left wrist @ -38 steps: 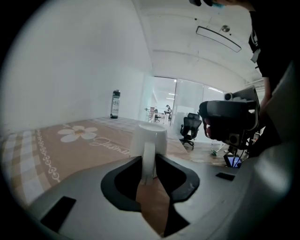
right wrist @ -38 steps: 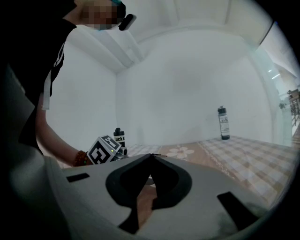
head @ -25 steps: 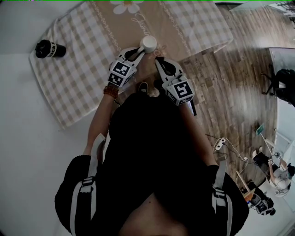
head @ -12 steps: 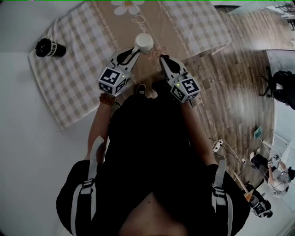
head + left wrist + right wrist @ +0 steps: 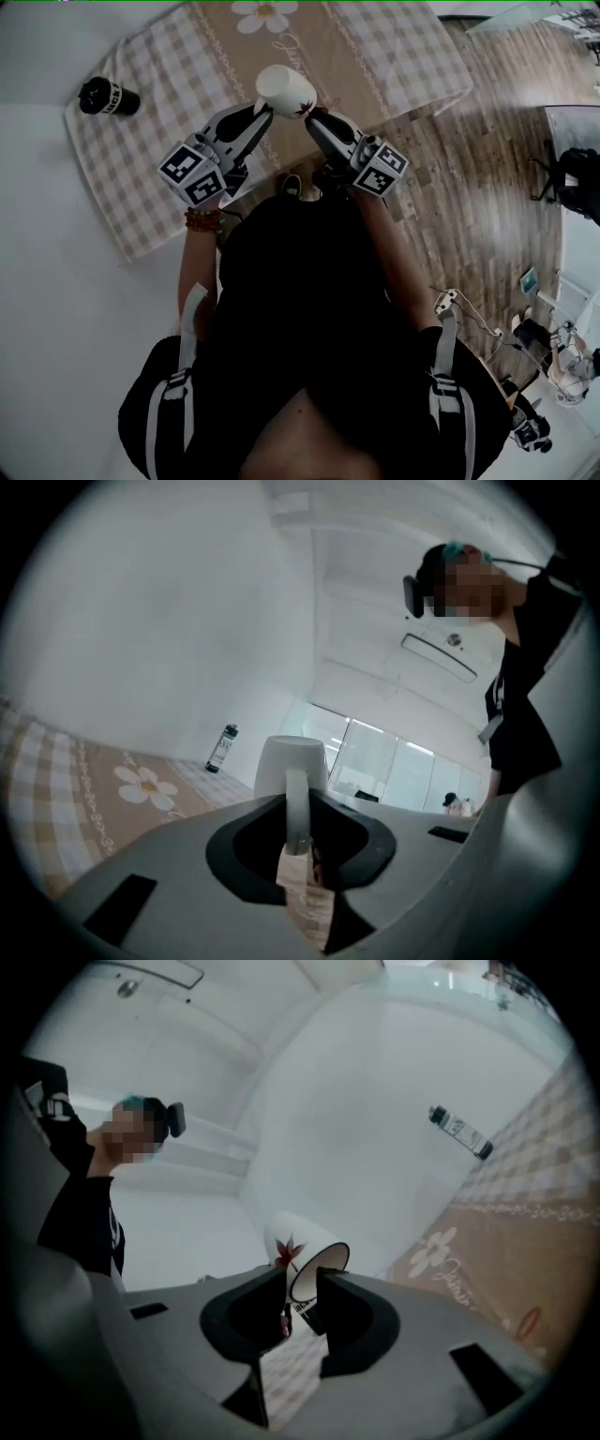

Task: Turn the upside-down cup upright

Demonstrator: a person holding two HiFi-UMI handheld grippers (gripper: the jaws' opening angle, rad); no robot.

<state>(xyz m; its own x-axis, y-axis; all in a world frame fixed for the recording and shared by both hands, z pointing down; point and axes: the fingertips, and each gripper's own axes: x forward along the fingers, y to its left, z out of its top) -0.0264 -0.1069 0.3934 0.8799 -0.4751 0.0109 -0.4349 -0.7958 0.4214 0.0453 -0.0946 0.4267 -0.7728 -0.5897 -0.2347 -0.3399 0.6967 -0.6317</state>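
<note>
Raised, tilted white cup: left gripper pinches handle, right gripper opening around rim.

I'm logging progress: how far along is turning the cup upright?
Done: the white cup is off the checked cloth, the left claw shut on its handle. In hand: it hangs tilted, mouth toward the right claw, whose jaws have just been opening around the rim. Left: finish the turn and set it down upright.
</note>
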